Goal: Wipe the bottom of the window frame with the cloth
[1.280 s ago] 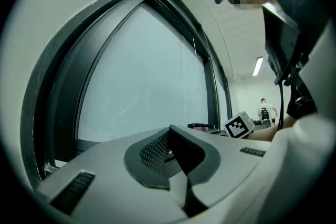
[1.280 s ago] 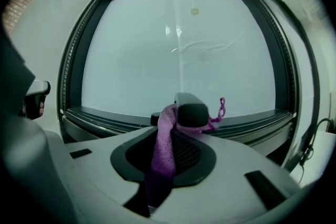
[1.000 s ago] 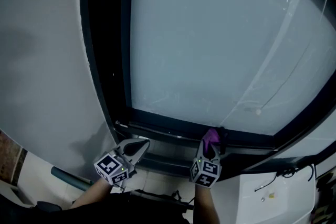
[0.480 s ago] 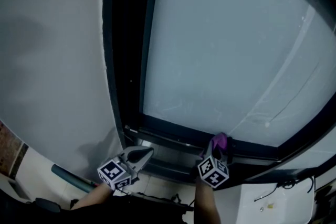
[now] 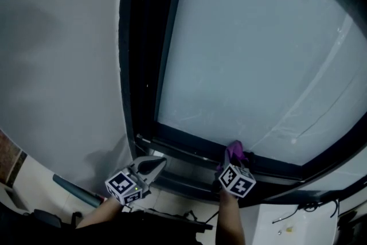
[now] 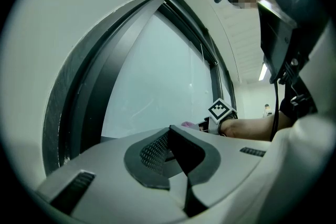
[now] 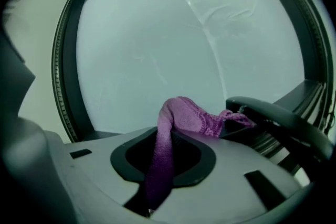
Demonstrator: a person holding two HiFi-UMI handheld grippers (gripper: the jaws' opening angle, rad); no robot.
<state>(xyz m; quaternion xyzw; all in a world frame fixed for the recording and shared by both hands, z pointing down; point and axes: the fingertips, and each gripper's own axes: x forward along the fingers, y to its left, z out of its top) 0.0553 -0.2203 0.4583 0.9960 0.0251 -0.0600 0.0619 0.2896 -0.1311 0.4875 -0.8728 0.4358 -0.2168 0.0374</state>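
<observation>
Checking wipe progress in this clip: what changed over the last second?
The right gripper, still shut on the purple cloth, has edged slightly right along the bottom of the window frame; the head view shifted too, so how far is unclear. Nothing was taken or let go. The left gripper stays shut and empty, low by the frame's left corner.

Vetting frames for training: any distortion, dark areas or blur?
Head view: dim overall, window frame bows from lens curvature. Left gripper view: heavy fisheye, black corners. Right gripper view: same fisheye; cloth sharp, glass evenly lit.
</observation>
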